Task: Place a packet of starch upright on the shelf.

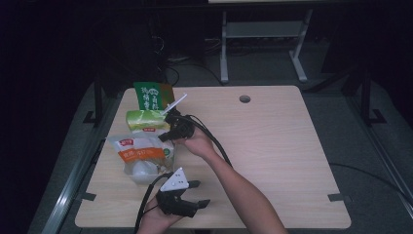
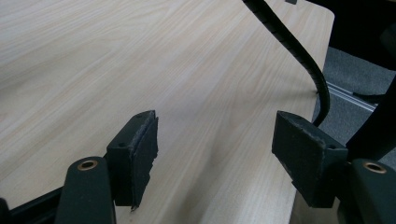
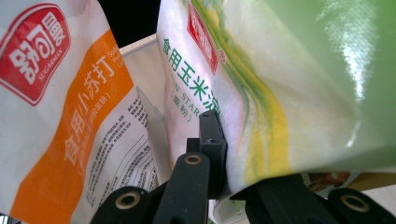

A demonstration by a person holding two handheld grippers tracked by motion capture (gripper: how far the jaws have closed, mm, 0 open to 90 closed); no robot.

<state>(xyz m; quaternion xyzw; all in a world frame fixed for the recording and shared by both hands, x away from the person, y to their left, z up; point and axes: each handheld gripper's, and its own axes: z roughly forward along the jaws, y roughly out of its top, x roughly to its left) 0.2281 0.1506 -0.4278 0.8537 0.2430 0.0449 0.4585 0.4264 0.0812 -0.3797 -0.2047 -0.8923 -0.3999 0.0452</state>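
right tool has the green bag, the rest is not yet handled

the right tool [image 1: 171, 127] is closed on the edge of the green bag [image 1: 146, 120]; in the right gripper view its jaws pinch the bottom seam of that bag [image 3: 280, 84], so the grasp seems to be done. the bag is directly in front of this tool, and just beside it, on the side toward the person, lies the orange and white bag [image 1: 143, 155]. behind the green bag there is a dark green packet [image 1: 150, 95]. the left tool [image 1: 187, 199] waits near the front edge of the surface [image 1: 272, 146] with jaws apart and nothing between them. what is left, probably, is to carry the green bag to its place; the other bags lie untouched.
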